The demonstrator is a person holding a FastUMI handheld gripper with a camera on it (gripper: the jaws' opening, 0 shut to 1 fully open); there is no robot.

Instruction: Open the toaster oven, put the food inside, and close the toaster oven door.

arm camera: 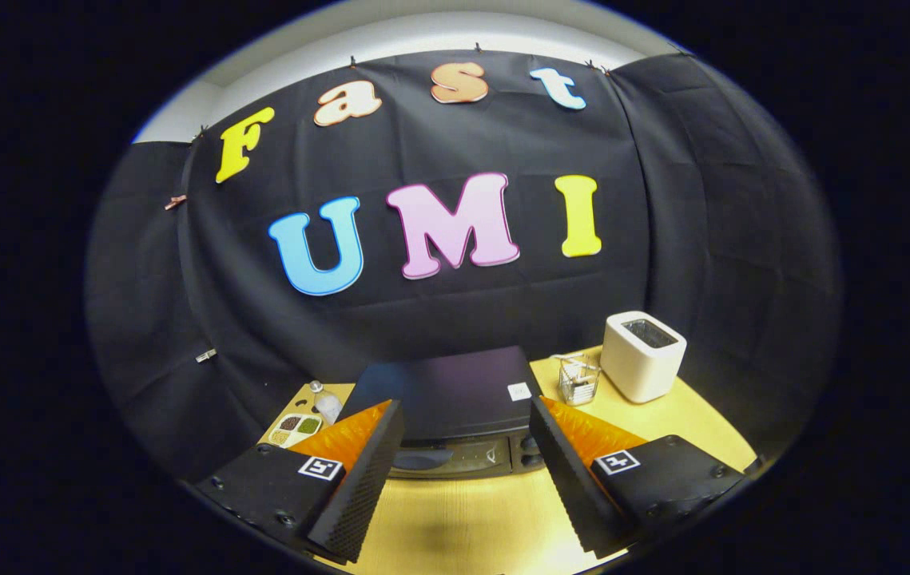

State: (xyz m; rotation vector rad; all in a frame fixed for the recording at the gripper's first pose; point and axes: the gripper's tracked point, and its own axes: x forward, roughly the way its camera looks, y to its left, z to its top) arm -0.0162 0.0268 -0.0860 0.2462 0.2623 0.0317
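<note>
Gripper view: fingers (pixel 391 447) apart above dark, closed toaster oven (pixel 455 399).

Bare table (pixel 462 519) lies open between the spread fingers of the gripper (pixel 462 463), up to the toaster oven (pixel 447 395) just ahead, which is flanked by a wire basket (pixel 579 380), a toaster (pixel 643 354) and a divided dish (pixel 295 429).
</note>
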